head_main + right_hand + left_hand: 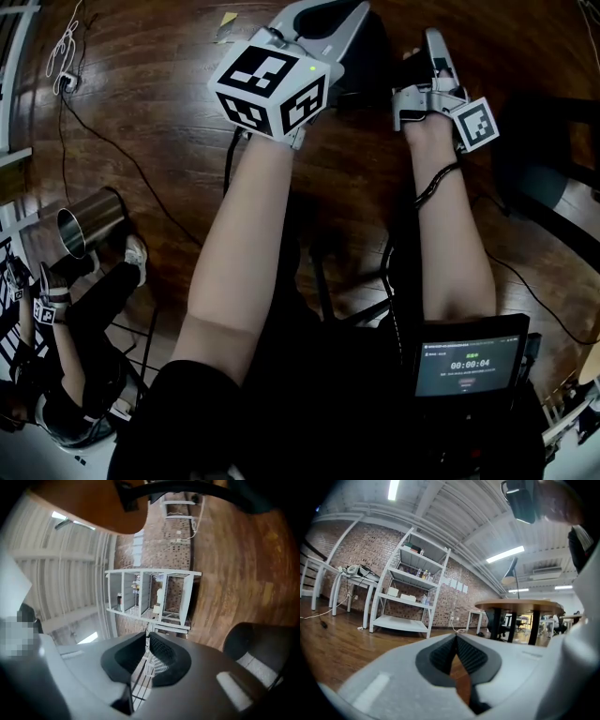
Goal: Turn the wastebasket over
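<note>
Wood floor point(141, 103) underlies a shut, empty left gripper point(455, 637) and a right gripper point(146, 637) opening on nothing; widen fully before the wastebasket.

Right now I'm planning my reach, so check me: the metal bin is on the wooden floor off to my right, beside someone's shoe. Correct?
The side is wrong. The metal bin is on the wooden floor off to your left, beside someone's shoe; the head view shows it near the left edge.
</note>
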### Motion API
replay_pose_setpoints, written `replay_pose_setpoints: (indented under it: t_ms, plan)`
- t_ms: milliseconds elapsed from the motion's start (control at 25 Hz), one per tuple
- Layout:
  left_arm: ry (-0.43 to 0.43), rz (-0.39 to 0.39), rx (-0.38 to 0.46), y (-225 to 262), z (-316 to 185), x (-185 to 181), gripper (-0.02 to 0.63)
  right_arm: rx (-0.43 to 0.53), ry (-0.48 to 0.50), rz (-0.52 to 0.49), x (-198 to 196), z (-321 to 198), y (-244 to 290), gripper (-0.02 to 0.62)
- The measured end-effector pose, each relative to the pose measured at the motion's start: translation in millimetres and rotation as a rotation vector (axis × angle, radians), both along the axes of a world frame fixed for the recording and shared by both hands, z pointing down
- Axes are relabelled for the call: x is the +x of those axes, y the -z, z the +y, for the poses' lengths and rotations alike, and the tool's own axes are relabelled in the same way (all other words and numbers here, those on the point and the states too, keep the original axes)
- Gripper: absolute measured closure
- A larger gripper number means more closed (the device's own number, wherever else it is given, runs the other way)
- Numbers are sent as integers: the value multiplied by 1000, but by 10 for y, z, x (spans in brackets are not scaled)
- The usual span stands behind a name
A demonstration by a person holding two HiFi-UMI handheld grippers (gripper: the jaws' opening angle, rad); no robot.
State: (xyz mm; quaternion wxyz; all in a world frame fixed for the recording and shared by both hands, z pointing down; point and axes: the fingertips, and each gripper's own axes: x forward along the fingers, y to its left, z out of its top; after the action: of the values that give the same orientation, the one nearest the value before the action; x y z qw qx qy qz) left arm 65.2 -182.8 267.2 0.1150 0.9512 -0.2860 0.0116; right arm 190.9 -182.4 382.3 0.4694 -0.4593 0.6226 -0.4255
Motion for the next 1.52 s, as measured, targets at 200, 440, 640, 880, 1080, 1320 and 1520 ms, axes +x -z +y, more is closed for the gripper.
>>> replay_pose_setpoints:
  t_ms: [200,440,640,880,1080,1320,1520]
  plan:
    - [10,12,3,45,-16,-47,603,-36,-60,-124,5,72,-291,546]
    - [17,42,-6,86,-33,-90,603,-167,-92,-81,-1,282,-893,527]
    - [19,57,-12,142,-41,-89,603,-325,-69,5,-85,569,-1491,502]
    - [23,68,-20,140,-45,-154,603,-462,-18,102,-246,817,-1998,448]
    - [32,79,-29,137,-65,-160,603,-563,-5,99,-292,948,-2294,399]
    - [41,80,-37,79,-111,-190,603,-616,11,69,-357,949,-2573,382]
    - [46,77,-41,48,-154,-212,603,-611,8,47,-386,870,-2659,382]
